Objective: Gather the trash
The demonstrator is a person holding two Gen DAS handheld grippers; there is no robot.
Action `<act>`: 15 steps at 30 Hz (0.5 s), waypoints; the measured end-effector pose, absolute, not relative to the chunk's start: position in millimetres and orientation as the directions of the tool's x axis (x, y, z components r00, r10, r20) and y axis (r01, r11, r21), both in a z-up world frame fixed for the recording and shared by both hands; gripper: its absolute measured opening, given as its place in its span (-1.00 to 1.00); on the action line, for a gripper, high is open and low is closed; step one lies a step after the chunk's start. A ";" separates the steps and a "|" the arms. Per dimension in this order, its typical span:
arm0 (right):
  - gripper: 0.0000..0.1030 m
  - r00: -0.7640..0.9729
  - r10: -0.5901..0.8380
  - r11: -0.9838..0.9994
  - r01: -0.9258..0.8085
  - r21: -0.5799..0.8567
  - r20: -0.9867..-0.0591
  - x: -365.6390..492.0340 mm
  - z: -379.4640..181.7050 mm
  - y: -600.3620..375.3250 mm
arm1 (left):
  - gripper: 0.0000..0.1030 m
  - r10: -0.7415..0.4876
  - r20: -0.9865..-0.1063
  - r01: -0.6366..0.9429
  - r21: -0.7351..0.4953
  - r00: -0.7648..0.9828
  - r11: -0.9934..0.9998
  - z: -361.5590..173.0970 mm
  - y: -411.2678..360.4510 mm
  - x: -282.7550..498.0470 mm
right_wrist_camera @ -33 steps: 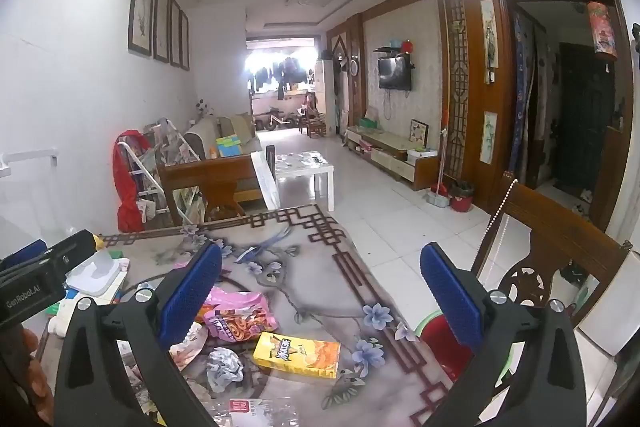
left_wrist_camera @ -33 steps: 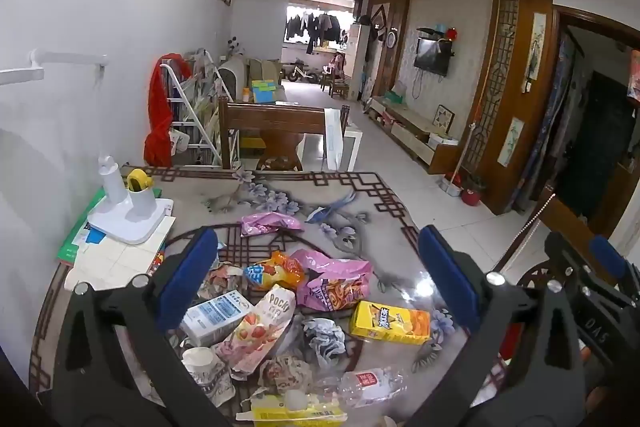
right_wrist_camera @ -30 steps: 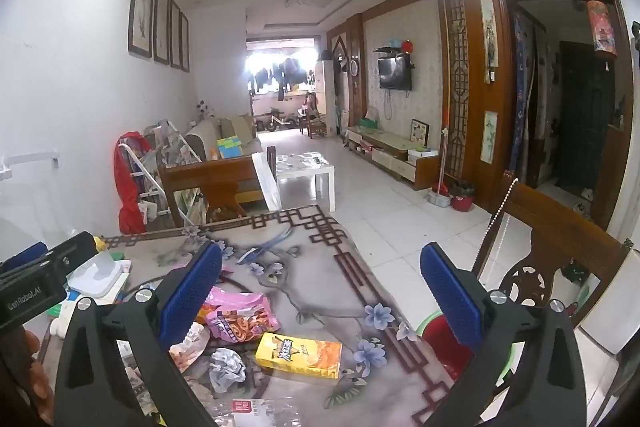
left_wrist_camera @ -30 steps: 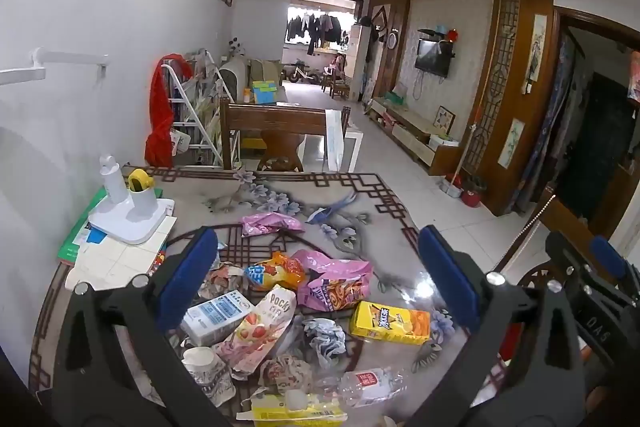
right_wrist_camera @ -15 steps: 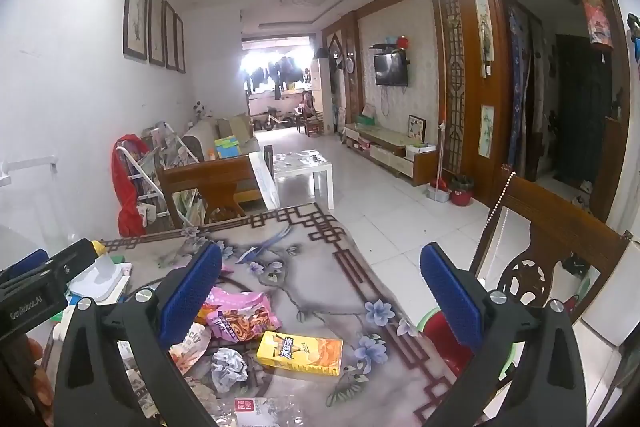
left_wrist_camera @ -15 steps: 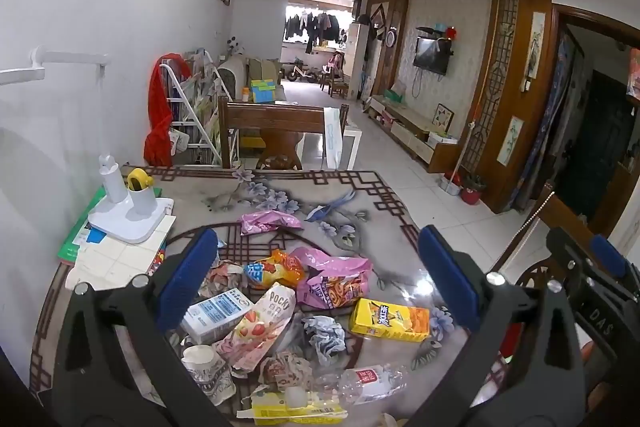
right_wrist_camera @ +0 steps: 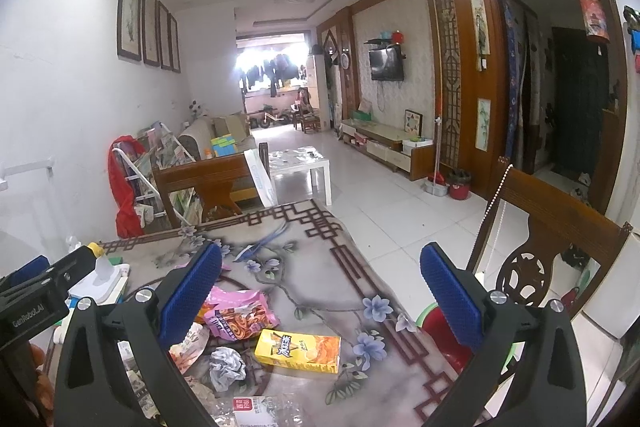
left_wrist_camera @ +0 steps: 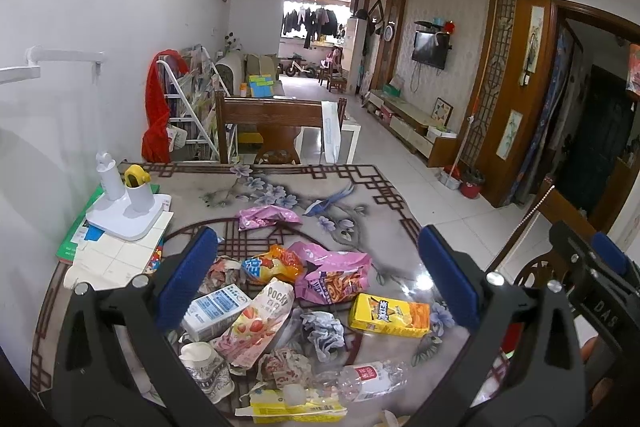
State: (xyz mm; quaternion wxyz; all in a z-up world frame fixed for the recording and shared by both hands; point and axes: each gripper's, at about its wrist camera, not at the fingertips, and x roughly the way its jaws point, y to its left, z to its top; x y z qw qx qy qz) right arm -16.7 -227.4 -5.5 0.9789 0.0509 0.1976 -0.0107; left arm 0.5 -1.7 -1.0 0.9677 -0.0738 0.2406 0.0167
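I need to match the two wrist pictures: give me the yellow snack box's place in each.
Left wrist: yellow snack box lower centre-right, right of the crumpled grey paper.
Right wrist: box lower centre, again right of that paper.
Shared landmark: pink snack bag just beyond it.

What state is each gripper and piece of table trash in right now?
Left gripper: open, empty.
Right gripper: open, empty.
Yellow snack box: lying flat.
Clear plastic bottle: on its side.
White milk carton: lying down.
Paper cup: tipped, crumpled.
Pink chip bag: crumpled, open.
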 end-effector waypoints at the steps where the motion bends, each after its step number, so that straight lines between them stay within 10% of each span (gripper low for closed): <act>1: 0.87 0.921 -0.002 0.994 0.042 0.096 -0.389 -16.5 -5.9 -227.2 | 0.91 -0.003 -0.470 -0.068 -0.135 0.883 0.988 -0.9 -1.7 0.7; 15: 0.87 0.917 -0.008 0.993 0.055 0.105 -0.399 -15.5 -7.0 -232.4 | 0.91 0.015 -0.481 -0.087 -0.128 0.876 0.988 -9.7 1.9 1.7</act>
